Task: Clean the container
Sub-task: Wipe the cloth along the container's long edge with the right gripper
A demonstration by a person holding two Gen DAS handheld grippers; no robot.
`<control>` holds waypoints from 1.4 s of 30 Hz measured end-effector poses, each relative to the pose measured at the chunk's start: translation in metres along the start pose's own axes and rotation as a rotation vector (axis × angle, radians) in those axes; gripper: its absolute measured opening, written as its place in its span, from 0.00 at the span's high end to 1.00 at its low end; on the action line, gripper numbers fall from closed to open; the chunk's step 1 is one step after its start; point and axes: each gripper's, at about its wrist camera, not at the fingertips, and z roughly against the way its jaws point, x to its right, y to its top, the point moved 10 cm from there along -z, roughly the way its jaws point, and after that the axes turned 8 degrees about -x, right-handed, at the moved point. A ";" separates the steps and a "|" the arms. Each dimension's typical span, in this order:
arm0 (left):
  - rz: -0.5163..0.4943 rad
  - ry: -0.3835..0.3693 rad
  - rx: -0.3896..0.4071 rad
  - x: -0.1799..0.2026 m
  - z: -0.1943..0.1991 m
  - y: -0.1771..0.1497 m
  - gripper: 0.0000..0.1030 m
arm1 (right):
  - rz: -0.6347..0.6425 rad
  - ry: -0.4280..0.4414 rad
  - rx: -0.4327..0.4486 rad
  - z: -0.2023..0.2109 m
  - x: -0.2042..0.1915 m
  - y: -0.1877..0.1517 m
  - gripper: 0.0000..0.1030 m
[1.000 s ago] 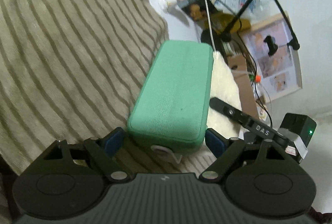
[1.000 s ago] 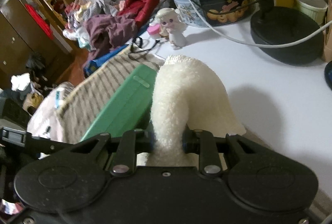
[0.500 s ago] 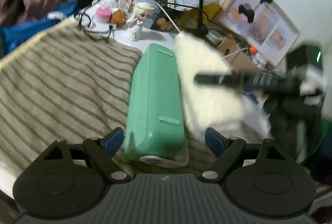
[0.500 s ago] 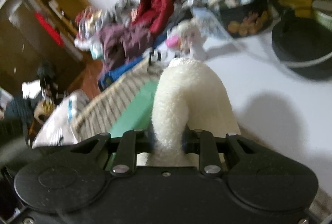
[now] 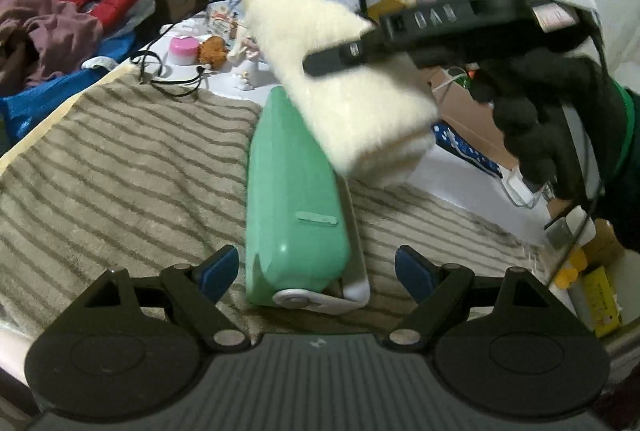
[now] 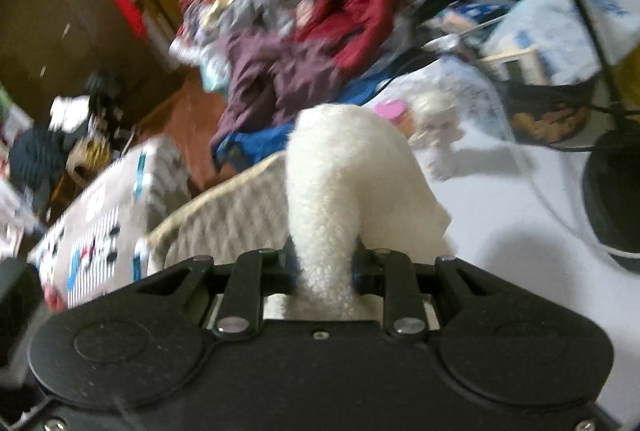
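Observation:
A mint-green container (image 5: pixel 294 191) stands on its long side on a striped towel (image 5: pixel 120 167), a latch tab facing up and its white-rimmed lid to the right. Its near end sits between the blue pads (image 5: pixel 218 267) of my left gripper (image 5: pixel 316 267), which is open, with small gaps on both sides. My right gripper (image 5: pixel 440 23), held by a black-gloved hand (image 5: pixel 532 119), is shut on a fluffy white cloth (image 5: pixel 344 87) hanging over the container's far end. In the right wrist view the cloth (image 6: pixel 344 183) bulges out between that gripper's fingertips (image 6: pixel 324 267).
The white table (image 6: pixel 500 215) beyond the towel carries a pink jar (image 5: pixel 183 49), a small doll, cables, a black lamp base (image 6: pixel 612 187) and boxes. A heap of clothes (image 5: pixel 72 3) lies at the back left. A printed carton (image 6: pixel 104 215) stands beside the towel's edge.
The right gripper has lifted the white cloth from beside the container to above its far end. The left view has rolled and risen; the container now shows its narrow latch side.

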 end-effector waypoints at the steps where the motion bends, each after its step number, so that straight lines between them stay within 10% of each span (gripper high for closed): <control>1: 0.019 -0.006 0.007 -0.003 0.002 0.000 0.17 | 0.013 0.004 -0.012 -0.002 -0.004 -0.004 0.79; 22: 0.460 -0.159 0.207 -0.073 0.047 0.013 0.17 | 0.104 0.094 -0.105 0.000 -0.074 -0.084 0.79; 42: 0.191 -0.068 0.052 -0.018 0.009 0.014 0.17 | -0.020 -0.051 -0.010 0.004 0.027 -0.040 0.79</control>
